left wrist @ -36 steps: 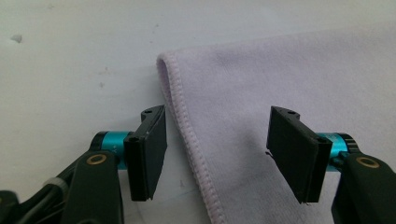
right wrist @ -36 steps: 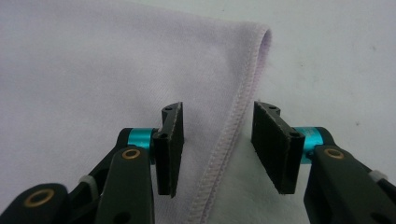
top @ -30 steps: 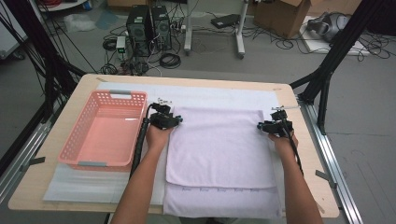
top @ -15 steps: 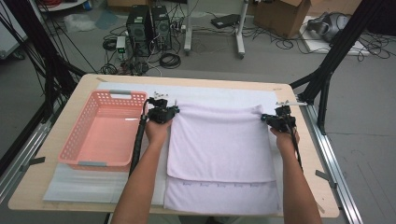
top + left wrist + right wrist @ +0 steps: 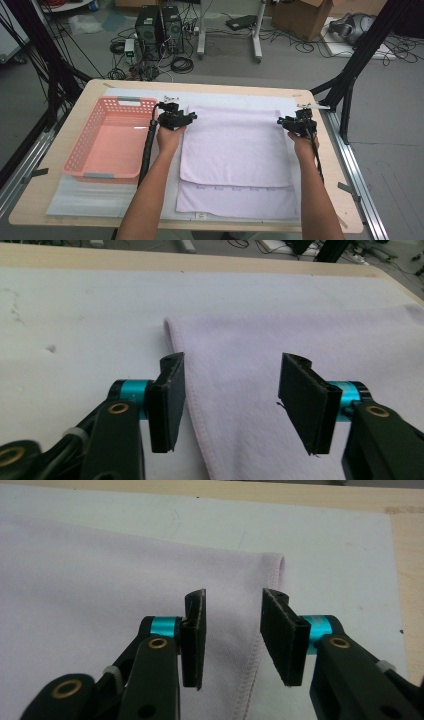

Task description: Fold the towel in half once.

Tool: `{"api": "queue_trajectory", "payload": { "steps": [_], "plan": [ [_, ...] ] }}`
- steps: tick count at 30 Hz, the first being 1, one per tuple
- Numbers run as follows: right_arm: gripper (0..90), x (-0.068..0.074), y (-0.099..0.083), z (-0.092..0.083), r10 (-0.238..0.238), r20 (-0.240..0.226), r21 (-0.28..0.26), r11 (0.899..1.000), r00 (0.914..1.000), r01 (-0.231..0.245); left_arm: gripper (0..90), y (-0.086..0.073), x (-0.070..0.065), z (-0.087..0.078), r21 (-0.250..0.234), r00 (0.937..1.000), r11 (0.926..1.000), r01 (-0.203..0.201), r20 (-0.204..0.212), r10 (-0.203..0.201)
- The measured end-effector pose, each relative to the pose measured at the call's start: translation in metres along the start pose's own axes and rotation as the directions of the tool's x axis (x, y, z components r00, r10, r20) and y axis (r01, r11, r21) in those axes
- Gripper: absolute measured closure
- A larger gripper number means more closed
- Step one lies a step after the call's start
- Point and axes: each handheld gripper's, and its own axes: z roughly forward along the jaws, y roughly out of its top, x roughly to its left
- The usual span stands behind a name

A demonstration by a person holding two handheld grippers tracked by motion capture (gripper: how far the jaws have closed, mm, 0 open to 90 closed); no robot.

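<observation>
The pale lilac terry towel (image 5: 235, 150) lies flat on the white mat (image 5: 90, 200) that covers the light wooden worktop (image 5: 75, 105), a little right of the middle. It is folded, so the upper layer ends short of the lower one, which shows as a strip at the near side. Its long axis runs from the near edge toward the far edge, with the fold line at the far side.

The left gripper (image 5: 230, 390) stands at the far left corner, and its jaws, which have just been opening, are apart with the hemmed edge between them, not pressed. The right gripper (image 5: 232, 630) stands at the far right corner, its jaws likewise just opened and apart over the hem.

The salmon-pink plastic basket (image 5: 80, 150), left of the towel, holds nothing.
</observation>
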Motion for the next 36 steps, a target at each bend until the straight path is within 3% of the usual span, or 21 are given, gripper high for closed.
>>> {"api": "queue_trajectory", "payload": {
  "steps": [3, 6, 10, 12, 15, 19, 23, 26, 28, 33, 36],
  "plan": [
    [58.6, 0.003, 0.001, -0.006, -0.016, -0.01, -0.004, 1.0, 0.9998, 0.016, 40.7, -0.004, -0.009, -0.002, 0.046, 0.999, 0.9983, -0.035, 0.03, 0.033],
    [57.6, 0.005, 0.001, -0.011, -0.028, -0.02, 0.008, 1.0, 0.9994, 0.028, 40.6, -0.001, -0.018, -0.008, 0.035, 0.9964, 0.9971, -0.068, 0.053, 0.066],
    [56.7, 0.007, -0.005, -0.019, -0.044, -0.037, 0.031, 0.999, 0.9983, 0.045, 41.7, 0.001, -0.027, -0.015, 0.036, 0.9941, 0.9961, -0.081, 0.076, 0.078],
    [56.6, 0.007, -0.009, -0.024, -0.051, -0.047, 0.034, 0.998, 0.9976, 0.052, 43.2, -0.001, -0.03, -0.019, 0.013, 0.993, 0.9964, -0.084, 0.084, 0.083],
    [55.6, 0.006, -0.016, -0.032, -0.044, -0.061, 0.031, 0.998, 0.9972, 0.046, 43.9, -0.011, -0.032, -0.025, 0.001, 0.9923, 0.9985, -0.055, 0.111, 0.054],
    [53.2, 0.008, -0.023, -0.042, -0.046, -0.085, 0.056, 0.997, 0.9954, 0.05, 43.5, -0.024, -0.035, -0.037, -0.017, 0.99, 0.9985, -0.053, 0.13, 0.055],
    [55.8, 0.013, -0.034, -0.054, -0.07, -0.098, 0.04, 0.996, 0.9927, 0.074, 42.1, -0.038, -0.042, -0.049, 0.007, 0.989, 0.9958, -0.091, 0.118, 0.09],
    [56.4, 0.016, -0.049, -0.062, -0.08, -0.101, 0.04, 0.996, 0.9917, 0.084, 43.2, -0.051, -0.044, -0.058, 0.007, 0.9885, 0.9957, -0.092, 0.121, 0.091],
    [56.4, 0.018, -0.058, -0.067, -0.089, -0.099, 0.041, 0.995, 0.9911, 0.093, 43.3, -0.059, -0.046, -0.063, 0.035, 0.9864, 0.9923, -0.119, 0.118, 0.114],
    [57.5, 0.026, -0.081, -0.083, -0.101, -0.095, 0.022, 0.994, 0.9903, 0.103, 43.3, -0.072, -0.048, -0.078, 0.029, 0.9826, 0.9908, -0.132, 0.136, 0.127],
    [57.6, 0.03, -0.094, -0.09, -0.099, -0.094, 0.013, 0.995, 0.9906, 0.101, 43.8, -0.082, -0.048, -0.086, 0.036, 0.9809, 0.992, -0.121, 0.158, 0.114]
  ]
}}
